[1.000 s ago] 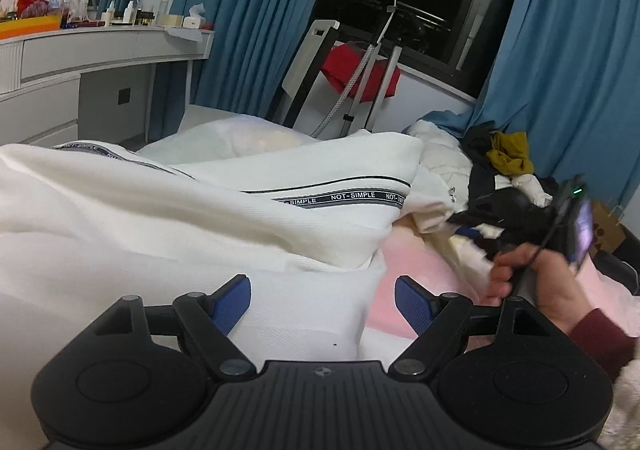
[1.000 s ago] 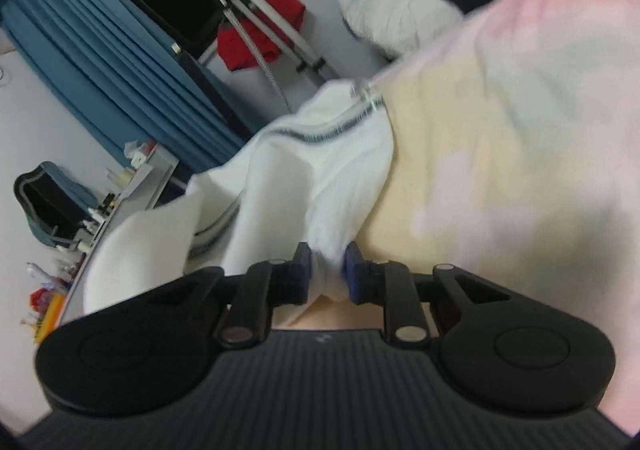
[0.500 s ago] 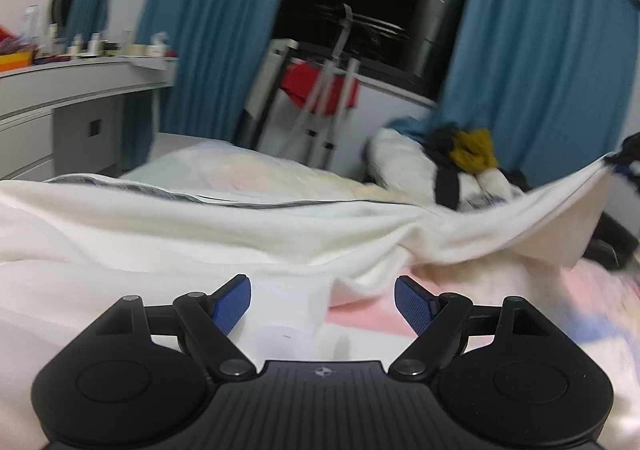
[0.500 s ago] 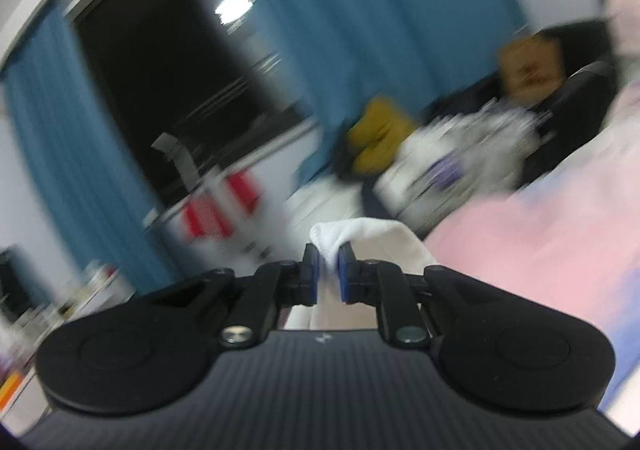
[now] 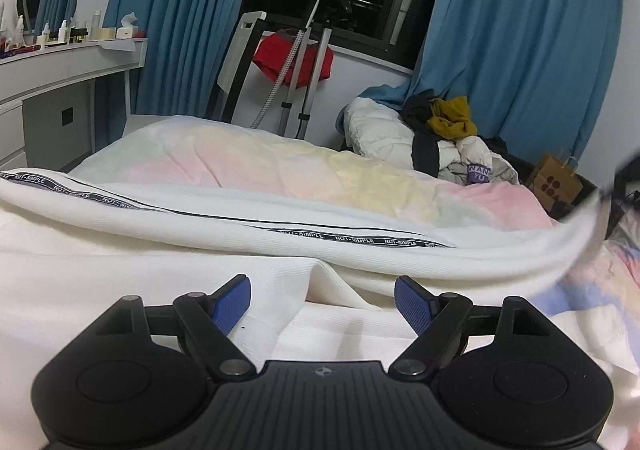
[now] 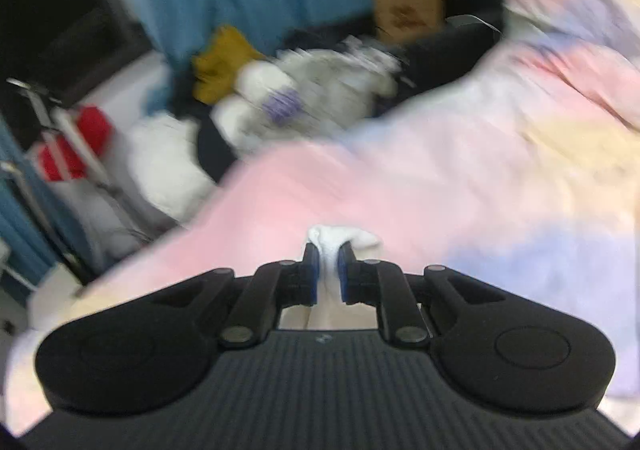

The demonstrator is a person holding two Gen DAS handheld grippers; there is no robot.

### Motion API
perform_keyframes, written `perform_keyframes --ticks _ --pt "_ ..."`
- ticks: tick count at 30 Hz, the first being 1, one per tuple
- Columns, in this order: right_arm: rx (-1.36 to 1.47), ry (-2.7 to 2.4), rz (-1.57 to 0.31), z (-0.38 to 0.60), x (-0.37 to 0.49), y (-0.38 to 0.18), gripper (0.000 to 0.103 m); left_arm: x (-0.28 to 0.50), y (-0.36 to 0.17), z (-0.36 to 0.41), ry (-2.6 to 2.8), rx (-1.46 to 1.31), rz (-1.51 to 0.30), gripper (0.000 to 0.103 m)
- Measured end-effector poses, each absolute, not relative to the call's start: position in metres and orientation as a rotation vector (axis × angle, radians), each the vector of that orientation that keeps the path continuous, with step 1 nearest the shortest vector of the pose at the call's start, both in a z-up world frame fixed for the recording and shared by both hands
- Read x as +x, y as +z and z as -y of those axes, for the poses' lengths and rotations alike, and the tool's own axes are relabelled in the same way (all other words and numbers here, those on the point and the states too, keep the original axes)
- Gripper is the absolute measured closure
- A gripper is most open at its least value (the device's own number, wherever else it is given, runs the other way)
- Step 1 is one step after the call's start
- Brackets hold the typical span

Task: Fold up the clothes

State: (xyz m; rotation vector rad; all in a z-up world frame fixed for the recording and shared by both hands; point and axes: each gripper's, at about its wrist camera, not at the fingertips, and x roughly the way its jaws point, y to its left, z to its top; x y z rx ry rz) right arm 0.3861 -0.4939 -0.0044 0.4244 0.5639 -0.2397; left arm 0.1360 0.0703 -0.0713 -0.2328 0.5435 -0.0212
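A white garment (image 5: 248,246) with a black "NOT-SIMPLE" stripe lies across the pastel bed cover (image 5: 320,170). One part of it stretches up and away to the right in the left wrist view. My left gripper (image 5: 322,300) is open and empty, low over the white fabric. My right gripper (image 6: 328,264) is shut on a bunched end of the white garment (image 6: 344,236) and holds it above the pink bed cover (image 6: 460,178). The right wrist view is blurred by motion.
A pile of clothes (image 5: 440,142) lies at the bed's far end, below blue curtains (image 5: 520,50). A rack with a red cloth (image 5: 296,58) stands by the dark window. A white dresser (image 5: 60,82) stands at left. A brown paper bag (image 5: 556,182) sits at right.
My right gripper has swung out to the right with the garment end, pulling that part out long and flat. The stripe now runs straight across. The left gripper stays open.
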Motion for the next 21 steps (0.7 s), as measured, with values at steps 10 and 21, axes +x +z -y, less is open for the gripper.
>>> perform_keyframes --ticks 10,21 --pt "0.23 -0.085 -0.254 0.491 0.342 0.042 0.09 0.135 -0.07 -0.072 -0.026 -0.242 -0.544 0.022" --pt "0.346 -0.247 -0.605 0.534 0.303 -0.151 0.083 0.134 -0.073 -0.072 -0.015 -0.245 -0.566 0.022"
